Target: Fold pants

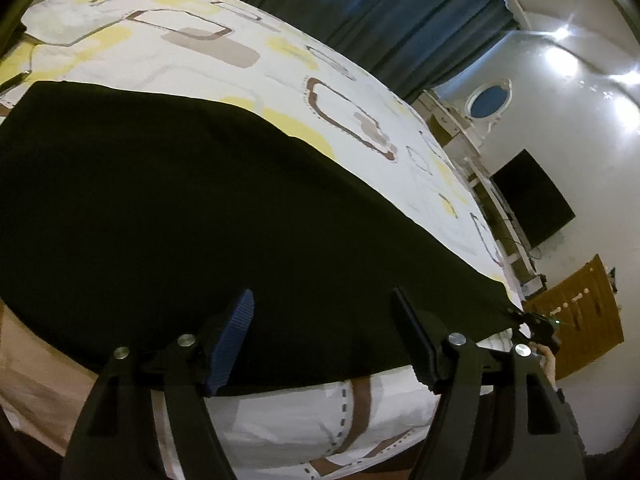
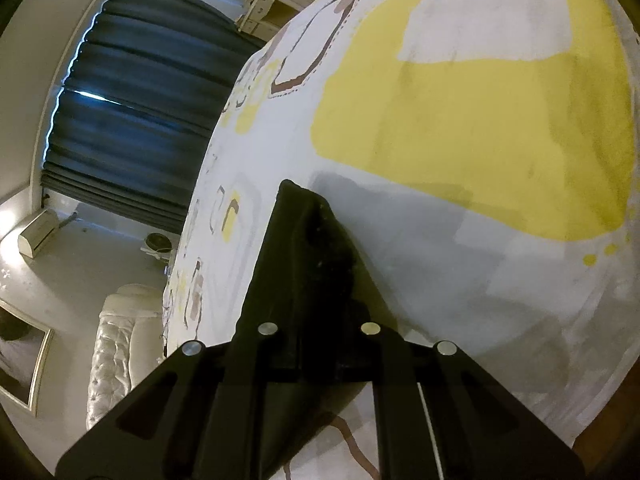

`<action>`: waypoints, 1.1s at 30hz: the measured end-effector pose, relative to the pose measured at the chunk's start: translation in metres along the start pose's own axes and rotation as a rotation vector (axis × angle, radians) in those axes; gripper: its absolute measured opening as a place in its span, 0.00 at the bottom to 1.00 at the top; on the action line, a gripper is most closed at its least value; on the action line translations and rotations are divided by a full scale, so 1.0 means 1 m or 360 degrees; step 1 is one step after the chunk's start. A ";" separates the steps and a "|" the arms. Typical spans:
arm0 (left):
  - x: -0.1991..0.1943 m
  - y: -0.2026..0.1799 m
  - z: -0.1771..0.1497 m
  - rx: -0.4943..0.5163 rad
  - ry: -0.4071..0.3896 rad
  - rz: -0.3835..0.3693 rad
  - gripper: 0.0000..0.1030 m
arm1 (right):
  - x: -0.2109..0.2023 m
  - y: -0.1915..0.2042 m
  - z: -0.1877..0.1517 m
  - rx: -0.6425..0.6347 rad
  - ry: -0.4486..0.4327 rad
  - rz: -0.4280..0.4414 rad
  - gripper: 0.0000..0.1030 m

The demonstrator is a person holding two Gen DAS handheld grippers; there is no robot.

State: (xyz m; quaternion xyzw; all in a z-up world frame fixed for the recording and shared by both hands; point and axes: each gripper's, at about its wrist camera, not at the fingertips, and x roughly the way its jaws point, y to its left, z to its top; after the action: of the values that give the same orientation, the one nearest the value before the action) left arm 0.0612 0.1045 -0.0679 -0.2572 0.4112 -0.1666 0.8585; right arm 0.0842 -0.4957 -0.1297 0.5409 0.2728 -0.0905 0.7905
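Black pants (image 1: pixel 168 208) lie flat on patterned bed (image 1: pixel 224 64); left tool (image 1: pixel 324 340) gapes over near hem, right tool (image 2: pixel 304 216) clamped on pants corner. Curtain (image 1: pixel 400 20) behind.

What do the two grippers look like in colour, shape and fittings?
Both are matte black plastic with silver round bolts on the finger arms. The left gripper has flat, wedge-like fingers; one carries a blue ribbed pad, the other looks black. The right gripper narrows to a black point, and a thin white line runs along one arm.
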 end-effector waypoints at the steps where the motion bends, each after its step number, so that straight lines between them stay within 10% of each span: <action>1: 0.000 0.001 0.001 0.0003 -0.0005 0.0015 0.69 | -0.002 0.001 -0.001 -0.0008 -0.0003 -0.0004 0.09; 13: -0.018 0.037 0.023 0.0038 -0.0177 0.0320 0.75 | -0.018 0.036 -0.005 -0.0127 -0.0048 -0.0017 0.09; 33: -0.005 0.052 0.017 0.0101 -0.0175 0.0378 0.83 | -0.035 0.160 -0.077 -0.0649 -0.0005 0.0049 0.09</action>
State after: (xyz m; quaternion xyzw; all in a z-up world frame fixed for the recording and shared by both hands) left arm 0.0756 0.1550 -0.0859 -0.1883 0.3855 -0.0624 0.9012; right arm 0.0992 -0.3682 -0.0026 0.3737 0.2760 -0.0221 0.8853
